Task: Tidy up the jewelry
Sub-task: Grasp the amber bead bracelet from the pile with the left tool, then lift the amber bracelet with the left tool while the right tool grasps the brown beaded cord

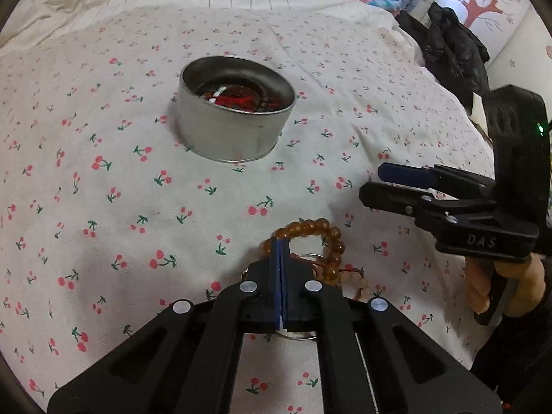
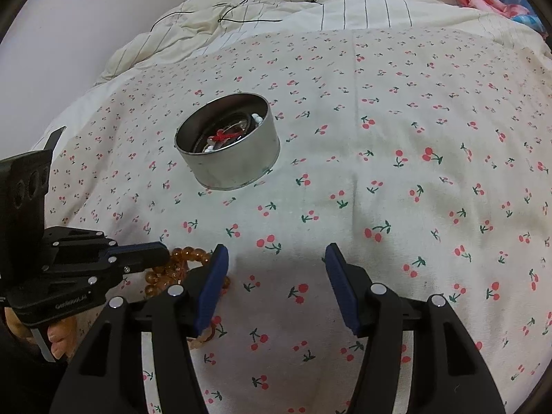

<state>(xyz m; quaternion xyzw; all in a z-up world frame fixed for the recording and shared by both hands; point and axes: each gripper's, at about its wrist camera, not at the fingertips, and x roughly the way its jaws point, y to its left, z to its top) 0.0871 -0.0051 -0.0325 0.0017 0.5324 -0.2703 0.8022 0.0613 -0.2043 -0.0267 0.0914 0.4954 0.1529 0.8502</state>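
- Left wrist view: the left gripper [image 1: 280, 241] is seen with its fingers pressed together on the amber bead bracelet [image 1: 319, 238], which lies on the cherry-print bedsheet [image 1: 103, 186] with most of its loop free to the right.
- Only a thin part of the strand is pinched; it is judged that the beads could slip out on lifting, or that red cord and a metal ring lying under them could be dragged along.
- The round metal tin [image 1: 234, 117], already holding jewelry, stands well ahead; clear sheet lies between.
- The soft bed could let the tin tip if its rim is knocked.
- Right wrist view: the right gripper [image 2: 276, 258] is held with fingers spread wide and nothing between them, just beside the bracelet [image 2: 183, 258].
- Open sheet extends to the right, while the left gripper [image 2: 155, 257] crowds the near left side, so a collision there is thought possible.
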